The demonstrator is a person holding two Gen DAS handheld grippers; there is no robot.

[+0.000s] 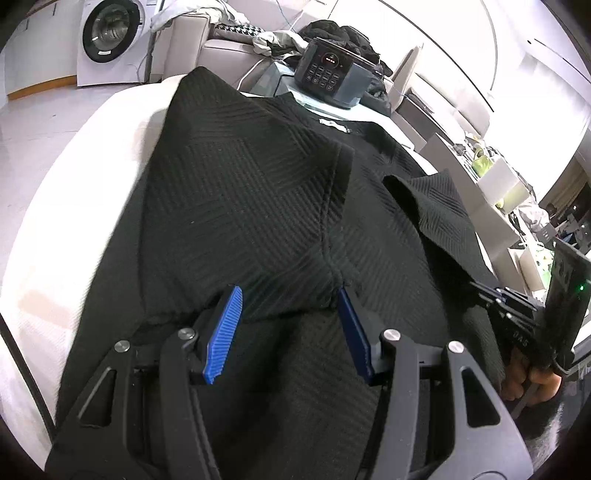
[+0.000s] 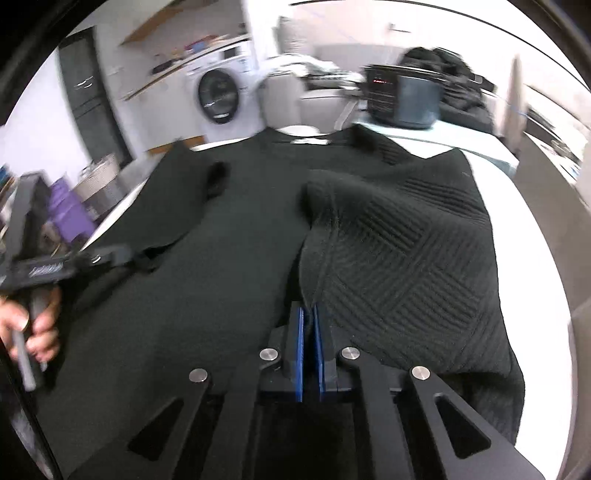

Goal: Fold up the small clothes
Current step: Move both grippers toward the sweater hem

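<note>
A black textured knit garment (image 1: 258, 192) lies spread on a white table (image 1: 62, 221), with its left side folded over the middle. My left gripper (image 1: 288, 299) is open, its blue pads either side of the folded flap's lower edge. In the right wrist view my right gripper (image 2: 308, 317) is shut on the garment's (image 2: 388, 258) right side edge, which is lifted and draped over toward the middle. The left gripper also shows at the left of that view (image 2: 122, 254), and the right gripper at the right of the left wrist view (image 1: 476, 288).
A dark cooker with a keypad (image 1: 332, 72) stands at the table's far end next to a black clothes pile (image 1: 343, 33). A washing machine (image 1: 110, 37) and a beige sofa (image 1: 221, 40) stand behind. Boxes and clutter (image 1: 498, 177) line the right side.
</note>
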